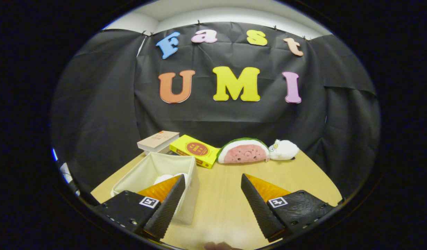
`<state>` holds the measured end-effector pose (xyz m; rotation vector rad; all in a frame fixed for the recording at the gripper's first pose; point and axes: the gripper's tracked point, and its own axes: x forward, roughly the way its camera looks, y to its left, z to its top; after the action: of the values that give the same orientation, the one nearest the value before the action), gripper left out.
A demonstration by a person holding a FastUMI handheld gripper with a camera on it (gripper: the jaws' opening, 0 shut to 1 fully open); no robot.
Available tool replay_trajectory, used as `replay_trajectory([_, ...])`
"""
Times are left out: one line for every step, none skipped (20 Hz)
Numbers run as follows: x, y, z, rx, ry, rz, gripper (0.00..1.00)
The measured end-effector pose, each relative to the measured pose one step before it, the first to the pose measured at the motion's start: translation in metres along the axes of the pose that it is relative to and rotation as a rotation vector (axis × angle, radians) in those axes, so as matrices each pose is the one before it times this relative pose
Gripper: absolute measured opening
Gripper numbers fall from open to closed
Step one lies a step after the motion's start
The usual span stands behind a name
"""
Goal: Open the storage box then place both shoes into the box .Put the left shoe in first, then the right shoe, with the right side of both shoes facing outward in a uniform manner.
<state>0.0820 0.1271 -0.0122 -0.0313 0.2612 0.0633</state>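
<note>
Since the box (185, 166) is standing with its top already open, the cream fabric walls upright and the mouth facing up, it looks ready to take shoes, and something white (164, 178) is lying low inside it, most likely a shoe, though too little is showing past the left finger to say which one or how it is facing. The box is sitting on the near left of the table (227, 198), and the left finger (164, 205) is reaching across its near right corner, while the right finger (260, 205) is hanging over bare wood to the right. The claw (213, 180) is spread wide and gripping nothing; only tabletop is lying between the fingers. So the box is lying just ahead and to the left of the claw, not between the fingers.

Farther off, along the black cloth wall, a tan book (158, 140) and a yellow book (196, 150) are lying behind the box, with a watermelon plush (243, 151) and a small white plush (283, 149) to their right, all well clear of the work. A blurred bit of a hand (220, 246) is showing at the very near edge, below the fingers.

My judgement: the opening is done, and the shoe loading is either under way or about to go on.
</note>
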Motion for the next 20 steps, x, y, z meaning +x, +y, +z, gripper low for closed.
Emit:
replay_trajectory([-0.00546, -0.00812, -0.00013, 0.00846, -0.01656, -0.01246, 0.98])
replay_trajectory([-0.00458, -0.00849, -0.00075, 0.00604, -0.01854, -0.01262, 0.98])
replay_trajectory([-0.00372, -0.00687, -0.00055, 0.00617, -0.01969, -0.00696, 0.98])
replay_trajectory([-0.00354, -0.00929, -0.00111, 0.00664, -0.02156, -0.01449, 0.97])
replay_trajectory([-0.00443, -0.00635, -0.00050, 0.00640, -0.01845, -0.00289, 0.97])
replay_trajectory([-0.00543, -0.00408, -0.00104, 0.01014, -0.01677, 0.00223, 0.97])
replay_trajectory([-0.00441, -0.00500, -0.00053, 0.00270, -0.01951, -0.00280, 0.97])
replay_trajectory([-0.00387, -0.00511, -0.00062, 0.00148, -0.02596, -0.00301, 0.97])
replay_trajectory([-0.00354, -0.00674, -0.00026, 0.00196, -0.02507, -0.00910, 0.97])
replay_trajectory([-0.00066, -0.00348, -0.00181, 0.00536, -0.01728, -0.00179, 0.96])
replay_trajectory([-0.00187, -0.00349, -0.00343, 0.00221, -0.00948, 0.00179, 0.96])
replay_trajectory([0.00035, -0.00346, -0.00472, 0.00021, -0.00441, -0.00243, 0.96])
replay_trajectory([-0.00147, -0.00408, -0.00248, -0.00200, -0.00059, -0.00215, 0.97])
replay_trajectory([-0.00209, -0.00293, -0.00281, 0.00029, -0.00113, 0.00189, 0.97])
replay_trajectory([-0.00244, -0.00331, -0.00136, -0.00094, -0.00010, -0.00085, 0.97])
replay_trajectory([-0.00171, -0.00306, -0.00012, -0.00203, -0.00765, -0.00006, 0.97])
replay_trajectory([-0.00157, -0.00276, 0.00064, -0.00320, -0.00961, -0.00147, 0.97])
replay_trajectory([-0.00134, -0.00133, -0.00232, -0.00180, -0.00122, 0.00103, 0.96])
replay_trajectory([-0.00147, -0.00096, -0.00168, 0.00015, 0.00103, 0.00086, 0.96])
replay_trajectory([-0.00069, -0.00038, -0.00279, 0.00150, 0.00345, 0.00384, 0.97])
